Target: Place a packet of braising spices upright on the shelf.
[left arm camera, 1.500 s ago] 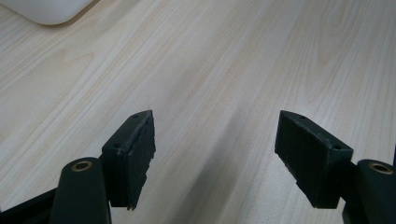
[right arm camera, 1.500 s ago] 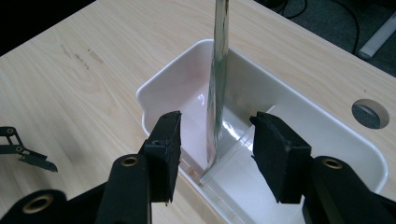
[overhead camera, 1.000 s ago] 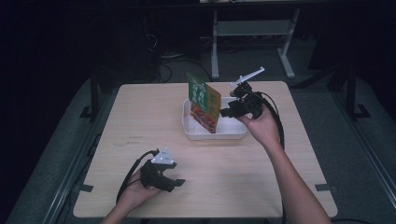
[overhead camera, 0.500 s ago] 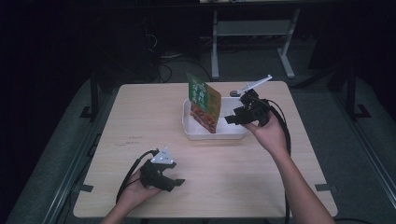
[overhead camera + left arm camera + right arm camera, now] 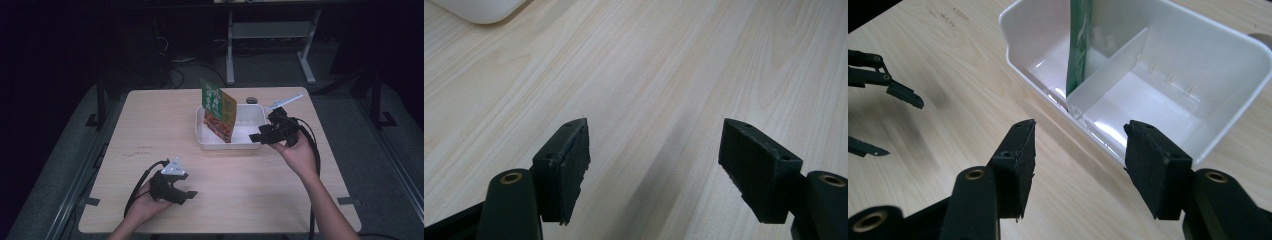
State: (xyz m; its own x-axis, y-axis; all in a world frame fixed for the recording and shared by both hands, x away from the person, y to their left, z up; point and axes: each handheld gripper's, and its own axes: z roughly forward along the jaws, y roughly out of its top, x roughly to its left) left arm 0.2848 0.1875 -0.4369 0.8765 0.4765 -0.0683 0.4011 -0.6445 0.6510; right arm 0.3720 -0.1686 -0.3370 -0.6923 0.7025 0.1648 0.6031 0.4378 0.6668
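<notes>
A white divided bin [image 5: 254, 114] stands at the table's far middle. A green and orange packet [image 5: 218, 111] leans upright in its left compartment. My right gripper [image 5: 256, 138] hovers at the bin's near right corner, open, with nothing between the jaws. The right gripper view has those jaws [image 5: 1078, 150] just short of the bin's near wall [image 5: 1168, 130], with the divider [image 5: 1108, 75] and the packet's edge [image 5: 1079, 45] beyond. My left gripper [image 5: 188, 196] rests low near the front edge, open over bare wood [image 5: 654, 160].
The wooden table [image 5: 150, 125] has free room left and in front of the bin. A small round hole [image 5: 252, 100] lies just behind the bin. A corner of the bin [image 5: 479, 7] and the left gripper's jaws [image 5: 893, 125] appear in the opposite gripper views.
My right gripper has drawn back from the packet, down and toward the bin's near right corner. The packet stays standing in the bin. The left hand has not moved.
</notes>
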